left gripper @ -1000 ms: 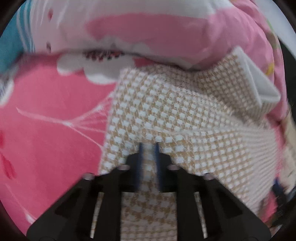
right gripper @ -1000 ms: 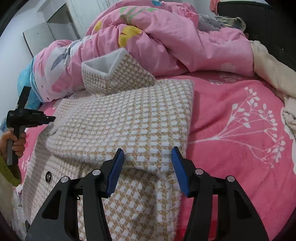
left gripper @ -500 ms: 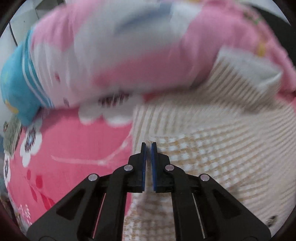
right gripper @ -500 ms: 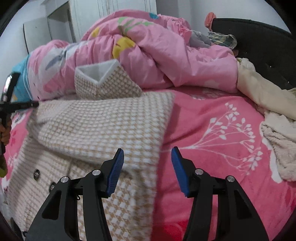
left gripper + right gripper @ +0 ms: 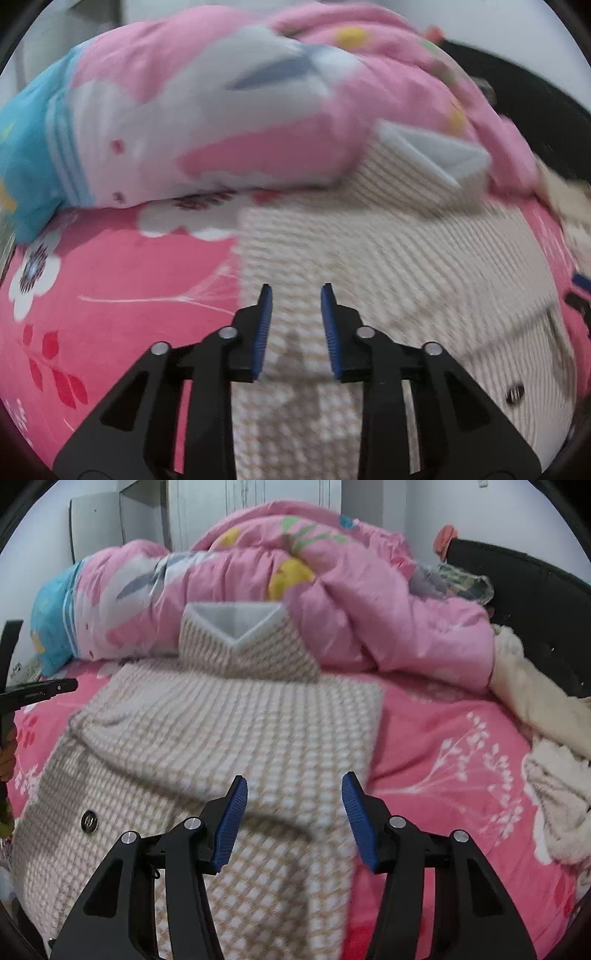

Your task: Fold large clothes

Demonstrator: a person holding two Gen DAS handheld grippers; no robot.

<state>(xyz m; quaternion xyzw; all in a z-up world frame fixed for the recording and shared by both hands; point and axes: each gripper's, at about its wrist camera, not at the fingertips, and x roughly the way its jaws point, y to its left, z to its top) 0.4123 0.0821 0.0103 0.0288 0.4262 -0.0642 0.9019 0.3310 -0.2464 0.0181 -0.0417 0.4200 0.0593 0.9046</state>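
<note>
A tan and white houndstooth coat (image 5: 236, 738) lies on the pink bed, its sleeves folded across the body and its white-lined collar (image 5: 236, 620) propped against the quilt. A dark button (image 5: 88, 821) shows on its left front. My left gripper (image 5: 295, 295) hovers above the coat's left edge (image 5: 332, 266); its jaws are opening and nothing is between them. My right gripper (image 5: 293, 786) hangs open over the coat's lower right part, also holding nothing. In the right wrist view the left gripper's body (image 5: 33, 690) shows at the far left with a hand.
A bunched pink floral quilt (image 5: 314, 590) fills the back of the bed. The pink flowered sheet (image 5: 461, 746) lies bare to the coat's right. Cream fleece clothes (image 5: 546, 775) lie at the right edge, below a dark headboard (image 5: 535, 598). White cupboards stand behind.
My left gripper let go of the coat's fabric, lifted away and has begun to part its jaws. The right gripper rose and drew back a little, still open. The coat lies still.
</note>
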